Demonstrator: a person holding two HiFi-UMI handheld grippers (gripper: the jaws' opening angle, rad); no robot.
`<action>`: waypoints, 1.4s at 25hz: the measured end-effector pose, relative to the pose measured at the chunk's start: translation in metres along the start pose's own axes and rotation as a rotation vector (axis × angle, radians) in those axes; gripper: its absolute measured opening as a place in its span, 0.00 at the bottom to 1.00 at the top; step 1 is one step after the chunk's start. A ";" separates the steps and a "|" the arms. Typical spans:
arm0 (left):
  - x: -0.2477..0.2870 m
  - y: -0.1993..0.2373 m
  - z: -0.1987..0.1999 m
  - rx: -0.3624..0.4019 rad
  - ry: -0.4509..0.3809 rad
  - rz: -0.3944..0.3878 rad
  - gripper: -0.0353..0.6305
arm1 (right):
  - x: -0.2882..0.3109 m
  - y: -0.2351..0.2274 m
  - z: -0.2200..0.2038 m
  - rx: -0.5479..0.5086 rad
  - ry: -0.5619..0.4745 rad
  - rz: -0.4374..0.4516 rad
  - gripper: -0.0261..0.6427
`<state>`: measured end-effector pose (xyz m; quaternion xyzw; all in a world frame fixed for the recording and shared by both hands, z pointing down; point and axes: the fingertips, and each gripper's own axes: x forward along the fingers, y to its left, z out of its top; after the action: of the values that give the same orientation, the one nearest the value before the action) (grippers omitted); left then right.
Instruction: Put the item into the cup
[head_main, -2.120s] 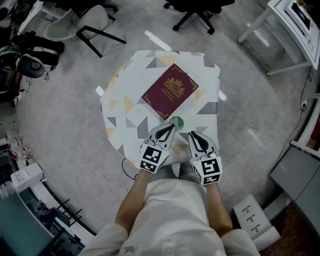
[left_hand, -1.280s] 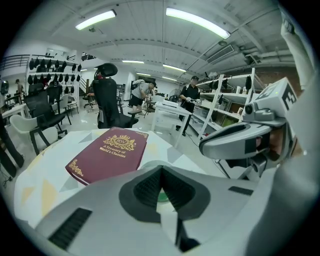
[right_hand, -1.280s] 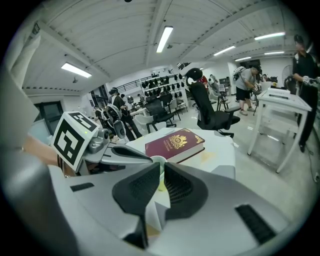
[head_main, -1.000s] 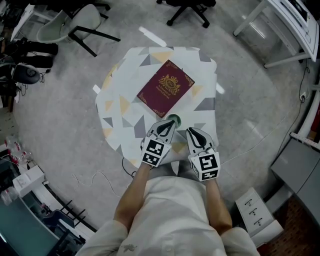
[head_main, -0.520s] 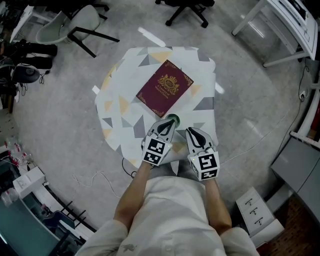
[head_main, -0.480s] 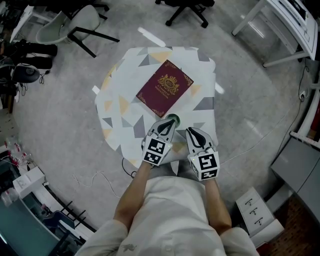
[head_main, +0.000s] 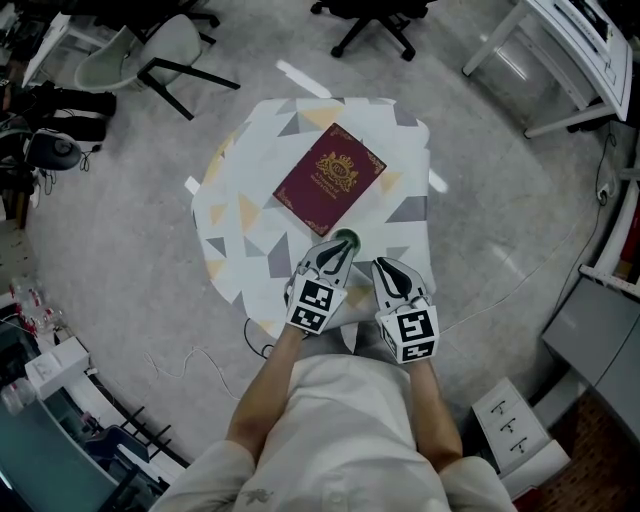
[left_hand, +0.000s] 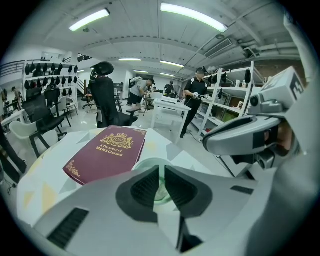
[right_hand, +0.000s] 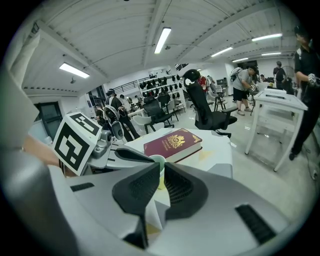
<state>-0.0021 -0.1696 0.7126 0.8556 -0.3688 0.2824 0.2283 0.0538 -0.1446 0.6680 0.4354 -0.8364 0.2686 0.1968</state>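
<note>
A small green cup (head_main: 346, 240) stands on the patterned table (head_main: 235, 215), just in front of a maroon hardback book (head_main: 330, 190). My left gripper (head_main: 337, 254) points at the cup with its tip right beside it, jaws shut and nothing between them. In the left gripper view the cup (left_hand: 150, 163) shows just past the left gripper (left_hand: 162, 172), with the book (left_hand: 107, 151) beyond. My right gripper (head_main: 381, 266) hangs to the cup's right, also shut and empty. In the right gripper view the cup (right_hand: 159, 161) sits beyond the right gripper (right_hand: 162, 172). No loose item shows.
The table is small, and its near edge lies under both grippers. Office chairs (head_main: 150, 50) stand on the floor behind it. A white desk (head_main: 560, 50) is at the far right. People stand by shelves (left_hand: 195, 95) in the background.
Both grippers have stayed at the table's near edge by the cup. Only the head view has shifted slightly.
</note>
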 end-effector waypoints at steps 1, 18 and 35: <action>-0.001 -0.001 0.001 0.002 -0.001 -0.002 0.13 | -0.001 0.000 0.000 0.000 0.000 -0.003 0.09; -0.054 -0.001 0.054 0.040 -0.160 0.011 0.17 | -0.022 0.007 0.035 -0.055 -0.084 -0.051 0.09; -0.145 -0.014 0.142 0.109 -0.431 0.010 0.17 | -0.075 0.038 0.128 -0.179 -0.292 -0.073 0.08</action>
<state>-0.0293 -0.1725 0.5109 0.9053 -0.3977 0.1138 0.0962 0.0506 -0.1595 0.5159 0.4808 -0.8601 0.1198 0.1210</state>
